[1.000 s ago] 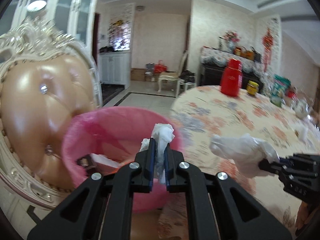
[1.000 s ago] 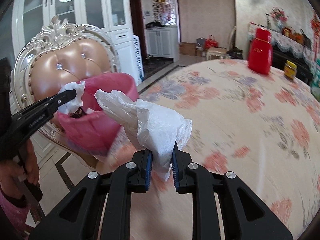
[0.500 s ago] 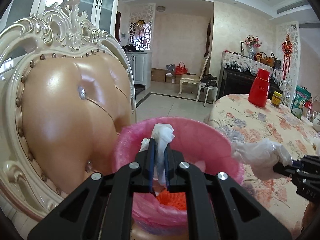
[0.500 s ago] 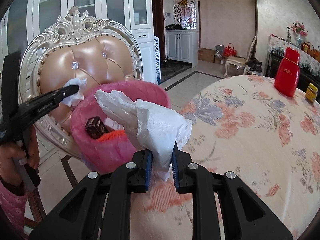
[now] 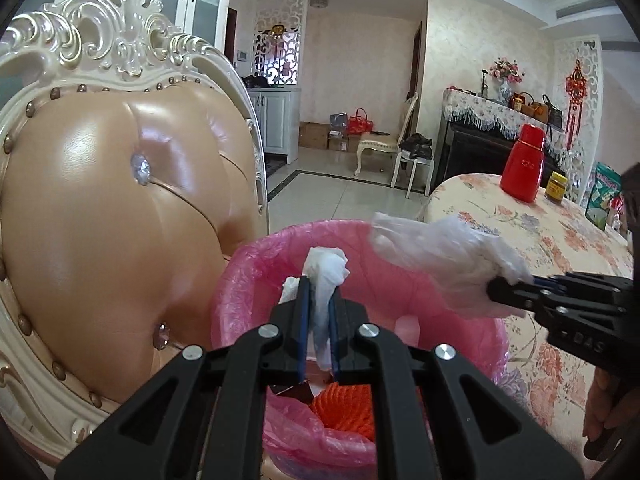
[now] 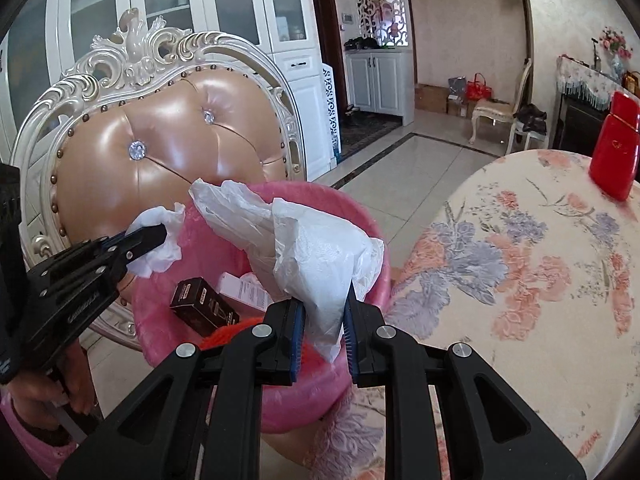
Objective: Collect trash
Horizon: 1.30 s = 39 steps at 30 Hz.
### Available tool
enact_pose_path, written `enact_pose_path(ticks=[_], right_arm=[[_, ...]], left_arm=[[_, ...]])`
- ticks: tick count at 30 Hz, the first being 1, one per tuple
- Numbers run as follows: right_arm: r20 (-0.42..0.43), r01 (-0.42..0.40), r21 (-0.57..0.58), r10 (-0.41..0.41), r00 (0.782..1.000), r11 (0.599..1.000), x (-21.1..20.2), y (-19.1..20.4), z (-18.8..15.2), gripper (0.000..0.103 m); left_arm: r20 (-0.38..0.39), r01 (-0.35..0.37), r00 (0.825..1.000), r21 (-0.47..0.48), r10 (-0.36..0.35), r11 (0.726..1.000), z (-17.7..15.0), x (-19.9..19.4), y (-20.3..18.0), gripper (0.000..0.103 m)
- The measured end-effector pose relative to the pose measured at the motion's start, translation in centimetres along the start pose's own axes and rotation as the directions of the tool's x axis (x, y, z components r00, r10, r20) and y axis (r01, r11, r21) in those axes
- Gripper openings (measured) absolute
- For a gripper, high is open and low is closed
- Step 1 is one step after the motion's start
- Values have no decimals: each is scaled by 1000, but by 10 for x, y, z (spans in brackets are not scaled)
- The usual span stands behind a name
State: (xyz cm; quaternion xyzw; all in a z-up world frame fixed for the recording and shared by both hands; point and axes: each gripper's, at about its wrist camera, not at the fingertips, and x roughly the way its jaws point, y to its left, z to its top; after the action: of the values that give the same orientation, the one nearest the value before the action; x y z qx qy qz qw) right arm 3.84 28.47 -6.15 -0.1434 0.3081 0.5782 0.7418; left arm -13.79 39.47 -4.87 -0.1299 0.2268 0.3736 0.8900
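Dining room, pink bin [image 5: 460, 320] beside chair: left gripper [image 5: 318, 312] clamping tissue [image 5: 326, 272], right gripper [image 6: 324, 320] clamping plastic wrapper [image 6: 312, 248], both moved over bin since a second ago; release likely next.

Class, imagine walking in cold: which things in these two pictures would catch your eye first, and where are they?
Probably the pink bin in the middle, between the ornate chair and the flowered table. Over it, the left gripper pinches a white tissue, and the right gripper holds a crumpled plastic glove.
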Motion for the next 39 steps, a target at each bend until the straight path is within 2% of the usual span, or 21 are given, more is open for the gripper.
enact_pose_path(ticks=[6,13,16,18,20,26,29,30,39], right_arm=[[-8,-39,19,39,999,999,10,-2,7,20],[-13,-53,-29,53,999,998,20,2,6,21],[-15,-48,-56,47,999,997,23,4,6,27],[-14,-31,-66,30,999,997,23,3,5,45],[3,-32,-55,32,999,998,19,-1,4,57],[32,-31,-30,32,999,999,6,-12,6,57],[45,-27,-24,28,999,999,-2,-14,5,58],[48,-26,-22,27,998,999,-5,-15,5,62],[151,23,-45,-16,988,999,-63,-22,7,85]], left_arm=[[-27,-6,1000,-23,6,1000,-1,9,-3,12],[-31,-22,999,-27,21,999,0,10,-7,14],[-36,-40,999,-33,39,999,-1,10,-7,26],[-28,-54,998,-39,53,998,-2,6,-4,43],[-12,-76,997,-45,76,996,-2,2,-3,55],[11,-112,994,-61,113,992,0,-7,-1,77],[30,-140,989,-62,142,988,1,-16,-4,94],[38,-148,988,-62,150,987,1,-19,-4,98],[55,-230,970,-87,235,969,3,-53,-11,98]])
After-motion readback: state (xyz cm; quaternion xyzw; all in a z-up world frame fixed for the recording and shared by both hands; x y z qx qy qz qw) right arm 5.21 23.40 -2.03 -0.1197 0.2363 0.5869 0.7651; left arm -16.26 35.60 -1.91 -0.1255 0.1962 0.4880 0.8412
